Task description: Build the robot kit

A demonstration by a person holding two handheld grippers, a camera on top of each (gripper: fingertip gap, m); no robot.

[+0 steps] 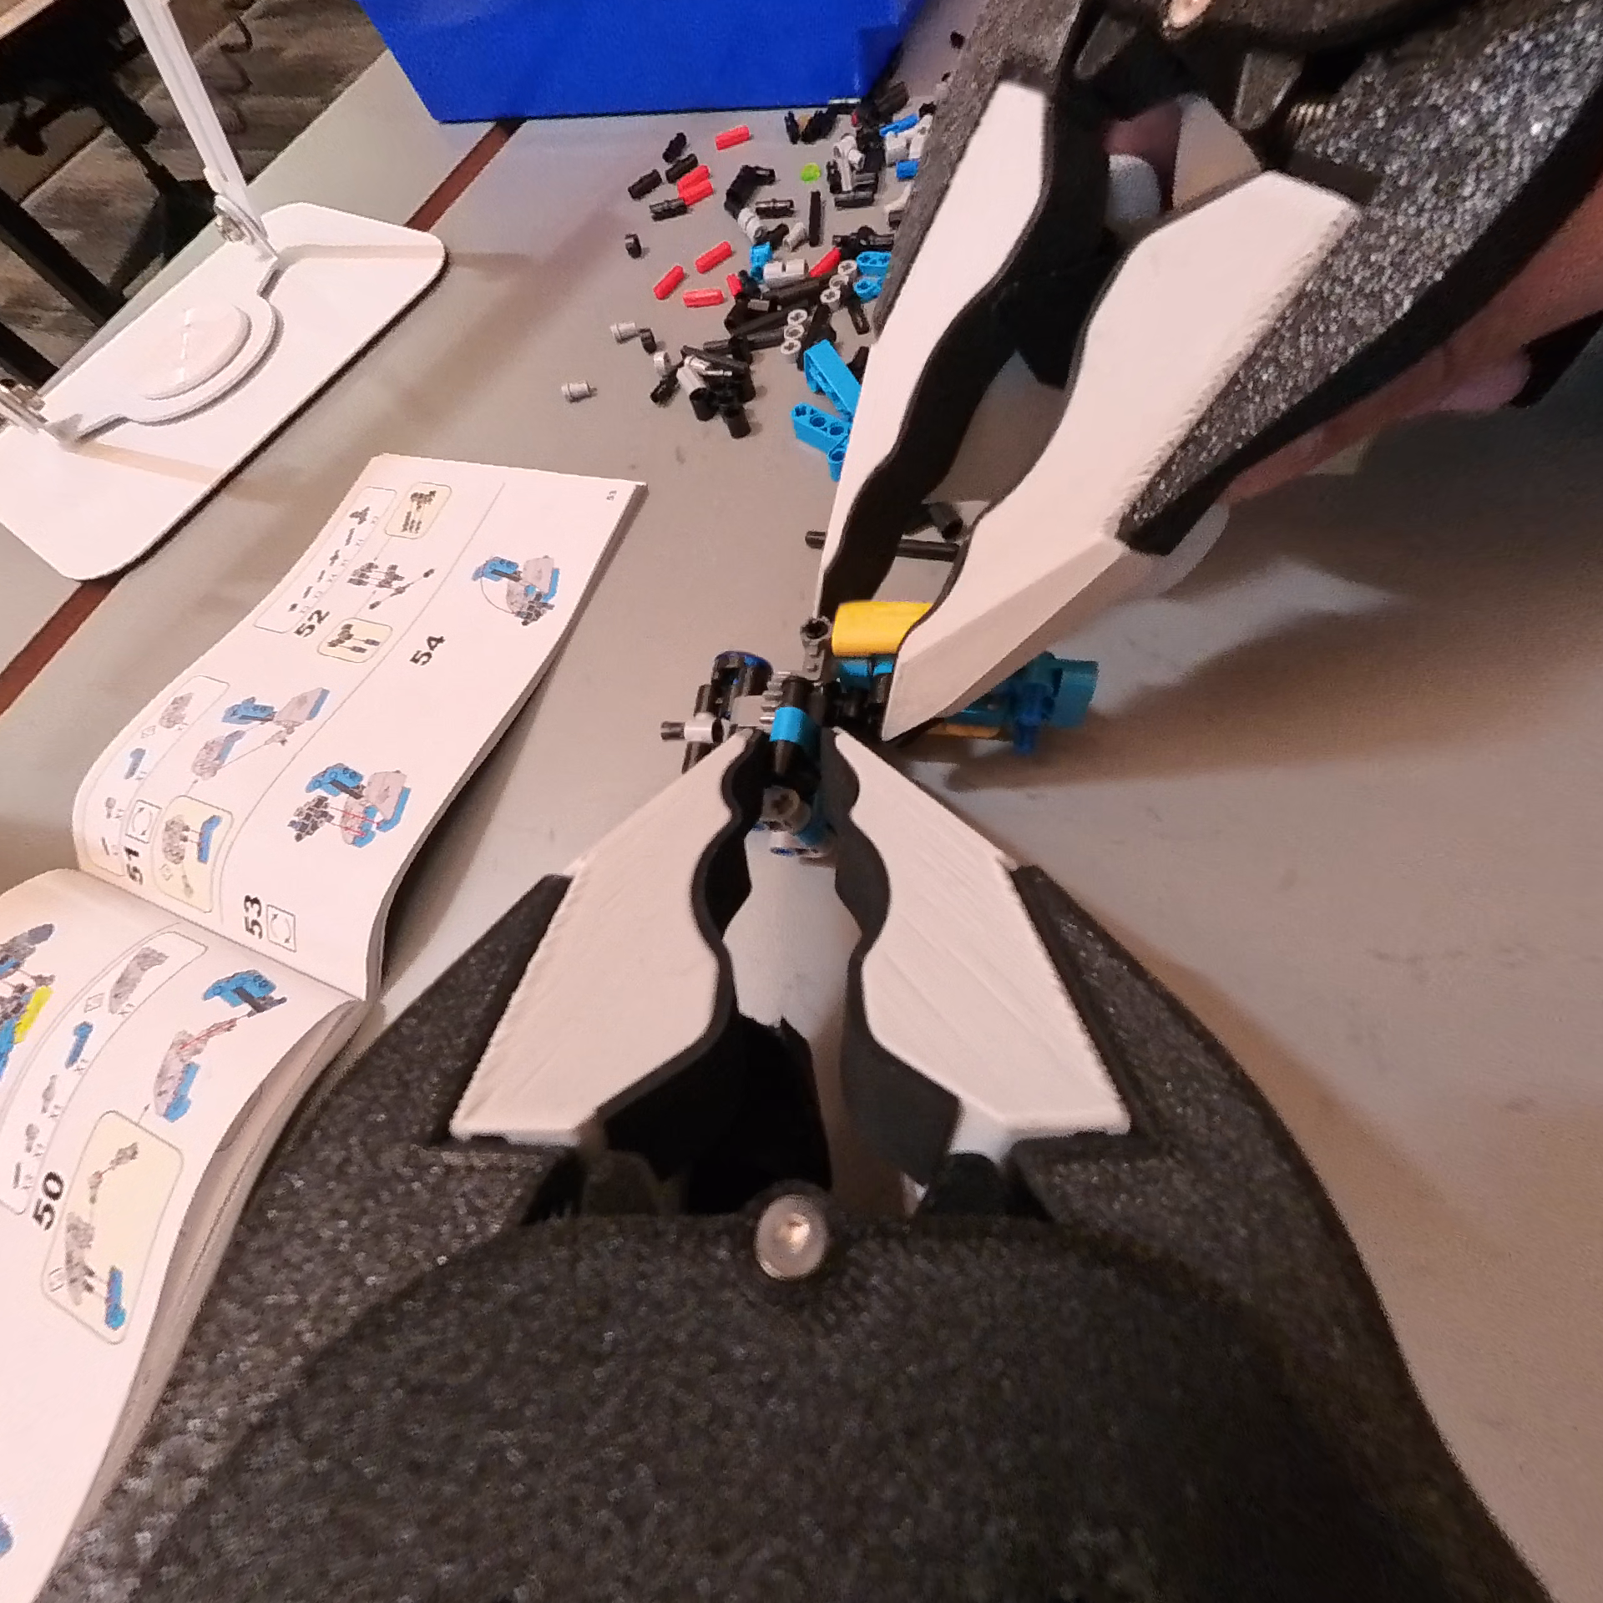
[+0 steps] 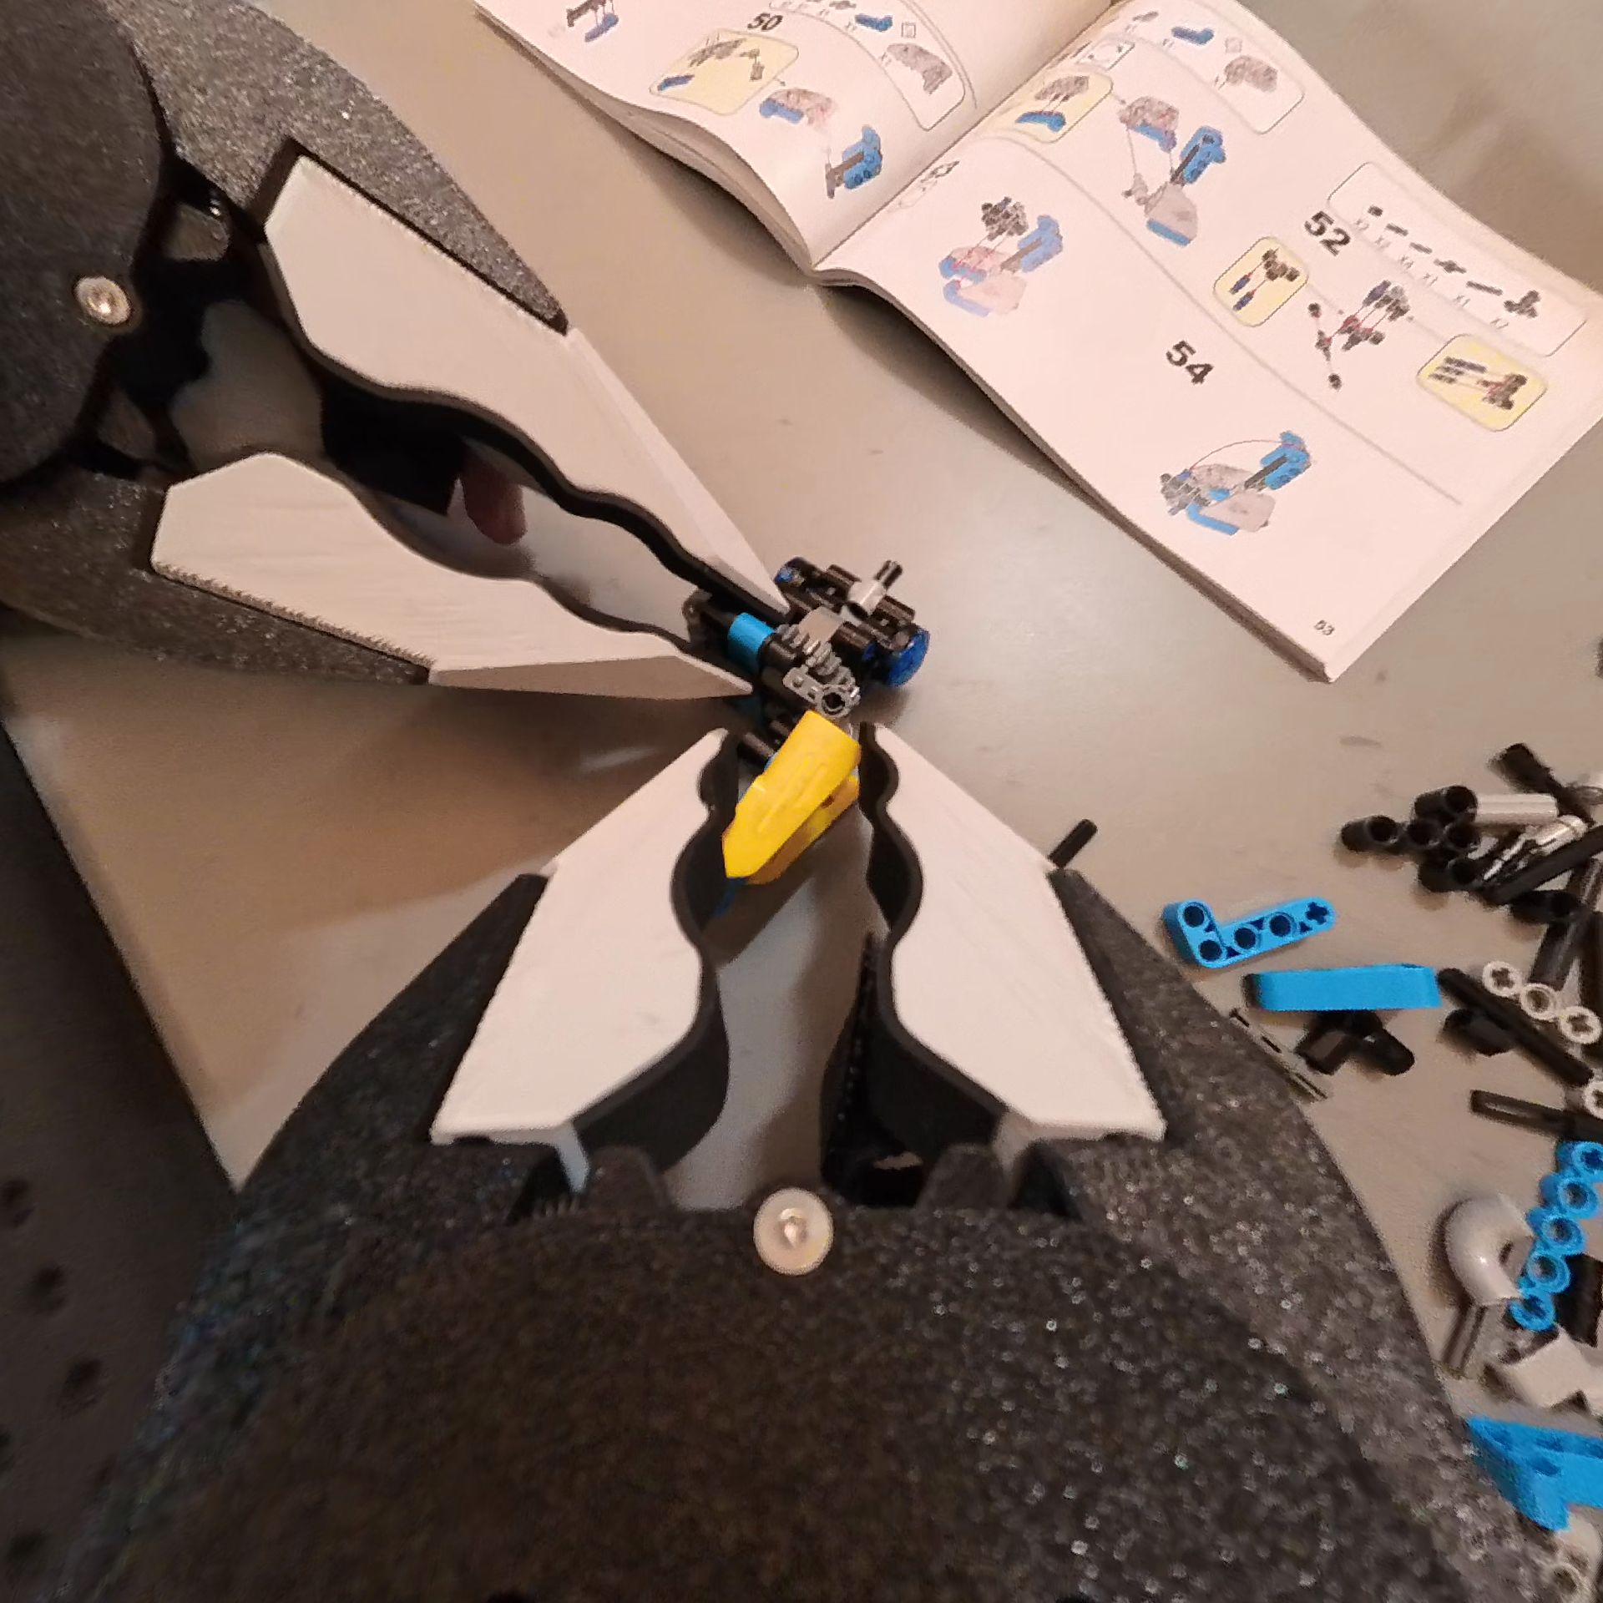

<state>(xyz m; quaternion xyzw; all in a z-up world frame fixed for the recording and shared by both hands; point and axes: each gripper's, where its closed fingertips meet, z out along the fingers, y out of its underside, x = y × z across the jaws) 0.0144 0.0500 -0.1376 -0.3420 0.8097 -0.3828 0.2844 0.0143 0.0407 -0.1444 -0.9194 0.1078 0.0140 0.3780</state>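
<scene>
Both grippers clamp one half-built model (image 1: 781, 720) beside the booklet (image 1: 364, 694): left (image 1: 785, 755) on its black-blue end, right (image 2: 794, 737) on the yellow piece (image 2: 785, 802), loose parts (image 1: 763, 260) unused.

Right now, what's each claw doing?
Left gripper: shut on the black-and-blue end of the model.
Right gripper: shut on its yellow piece.
</scene>
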